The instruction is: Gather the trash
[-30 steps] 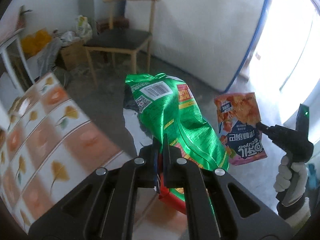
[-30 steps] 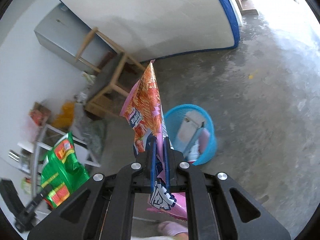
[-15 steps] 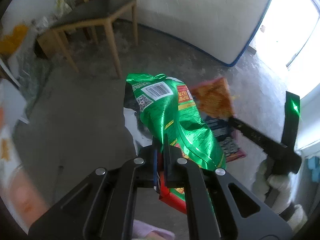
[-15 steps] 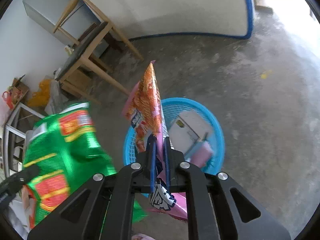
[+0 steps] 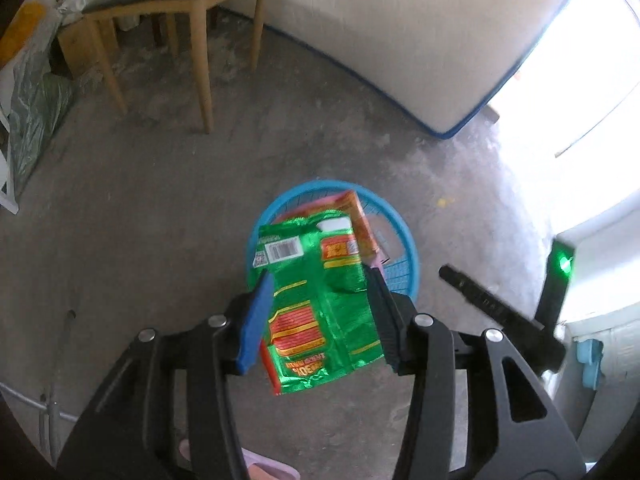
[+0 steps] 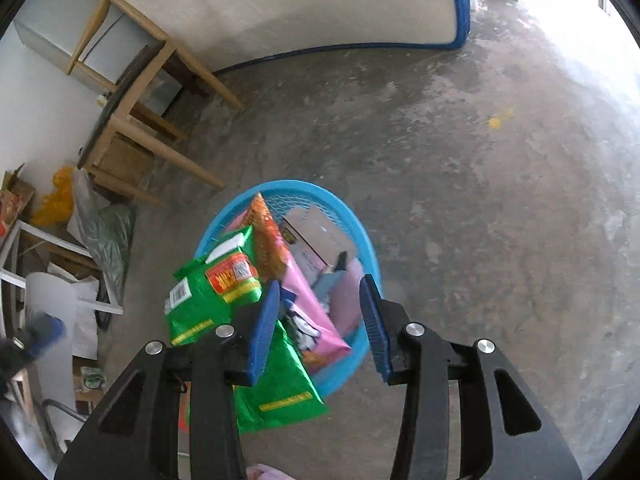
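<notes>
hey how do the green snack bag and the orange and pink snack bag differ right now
The green snack bag is shiny green with red and yellow panels and a barcode; the orange and pink snack bag is orange on top, pink below. The green one overlaps the rim of the blue basket; the orange and pink one sits further inside. Both are flat, empty-looking wrappers, and neither is pinched by jaws, which have just been opening.

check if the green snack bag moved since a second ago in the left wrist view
Yes. The green snack bag was up in front of the wooden chair; now it hangs over the blue basket, loose between the just-opened left tongs.
</notes>
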{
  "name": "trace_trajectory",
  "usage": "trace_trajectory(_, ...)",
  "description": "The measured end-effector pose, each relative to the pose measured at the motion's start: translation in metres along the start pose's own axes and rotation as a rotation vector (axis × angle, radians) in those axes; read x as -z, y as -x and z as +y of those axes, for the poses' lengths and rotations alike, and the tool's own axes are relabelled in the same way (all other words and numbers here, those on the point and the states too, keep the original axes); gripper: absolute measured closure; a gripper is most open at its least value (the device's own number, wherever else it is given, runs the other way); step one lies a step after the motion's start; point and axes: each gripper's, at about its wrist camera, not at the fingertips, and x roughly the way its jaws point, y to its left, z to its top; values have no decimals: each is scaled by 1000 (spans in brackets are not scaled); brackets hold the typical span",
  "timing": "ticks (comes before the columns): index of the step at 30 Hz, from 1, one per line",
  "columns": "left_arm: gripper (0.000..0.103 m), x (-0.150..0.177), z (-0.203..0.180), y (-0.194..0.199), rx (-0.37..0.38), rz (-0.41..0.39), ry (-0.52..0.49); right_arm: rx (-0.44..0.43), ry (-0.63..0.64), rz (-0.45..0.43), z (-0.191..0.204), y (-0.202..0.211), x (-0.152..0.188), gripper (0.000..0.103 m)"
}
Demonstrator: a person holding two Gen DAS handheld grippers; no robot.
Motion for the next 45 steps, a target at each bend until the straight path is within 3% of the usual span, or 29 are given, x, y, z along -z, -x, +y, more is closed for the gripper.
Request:
trace_trajectory(5, 56, 5, -6, 77, 40, -113, -48, -42, 10, -39, 2, 41, 17, 62)
trace_trajectory(8, 45, 25, -7, 147, 78, -214, -89, -105, 56, -95, 20, 87, 31, 62)
trace_trajectory(10, 38, 45, -6, 185, 58, -284, -119, -129, 108, -134, 36, 120, 42, 56)
trace_trajectory(12, 23, 77, -5, 235, 37, -362, -135, -157, 176, -191, 58, 163, 58, 44)
trace_trajectory(14, 18, 106, 1, 272, 6, -417, -120, -181, 262, -249, 81, 204, 78, 36)
trace_trajectory(16, 12, 143, 11, 310, -61, -478, -67, -190, 360, -316, 106, 245, 105, 26)
trace_trajectory(18, 10, 171, 21, 336, -130, -521, -2, -167, 427, -388, 125, 274, 129, 6)
trace_trajectory(20, 8, 204, 35, 362, -226, -576, 93, -144, 486, -482, 146, 307, 159, 6)
trace_trajectory(23, 8, 250, 49, 394, -387, -654, 213, -155, 598, -543, 173, 337, 194, 6)
trace_trajectory(25, 8, 281, 57, 410, -466, -682, 287, -173, 660, -556, 189, 352, 216, 6)
trace_trajectory(27, 8, 306, 65, 417, -496, -663, 351, -176, 719, -543, 207, 360, 240, 6)
trace_trajectory(31, 8, 348, 76, 409, -577, -608, 477, -59, 824, -481, 238, 349, 276, 6)
trace_trajectory(33, 8, 361, 75, 404, -631, -584, 490, -38, 861, -426, 248, 340, 289, 6)
trace_trajectory(38, 8, 385, 75, 407, -631, -583, 484, -86, 866, -390, 258, 347, 306, 6)
trace_trajectory(45, 8, 383, 76, 414, -665, -607, 472, -129, 835, -360, 265, 347, 308, 6)
